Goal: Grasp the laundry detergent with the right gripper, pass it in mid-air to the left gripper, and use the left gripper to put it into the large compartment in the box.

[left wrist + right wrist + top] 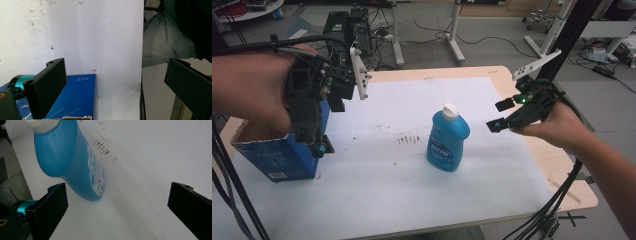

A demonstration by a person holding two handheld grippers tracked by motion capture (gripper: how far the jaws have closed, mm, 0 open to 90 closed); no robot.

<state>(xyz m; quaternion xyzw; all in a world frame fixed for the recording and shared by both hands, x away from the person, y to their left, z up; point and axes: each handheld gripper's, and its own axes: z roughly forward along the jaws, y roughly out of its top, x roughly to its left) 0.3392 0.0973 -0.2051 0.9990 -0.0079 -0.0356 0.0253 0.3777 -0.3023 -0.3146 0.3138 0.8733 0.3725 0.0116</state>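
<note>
At the far left, the left gripper [312,125] hangs pointing down over the open blue cardboard box [277,155], which stands at the left edge of the white foam-covered table [377,200]. Its two black fingers [47,87] are spread wide with nothing between them; in the left gripper view the box's blue side [77,97] lies just under and beside the left-hand finger, partly behind it, while the space between the fingers is bare white sheet. The other finger [190,87] reaches past the edge of the table.

Near the middle of the table stands the blue plastic bottle with a white cap and printed label [447,137], upright, well apart from the box. A patch of brown smears [408,138] marks the sheet just left of it.

To the right, the right gripper [502,115] is held above the table, its fingers pointing towards the bottle from its right, near but not touching. They too are wide apart and empty. In the right gripper view the bottle [67,160] sits ahead of the left-hand finger [48,207], off the centre of the gap, and the right-hand finger [191,206] is over bare sheet.
</note>
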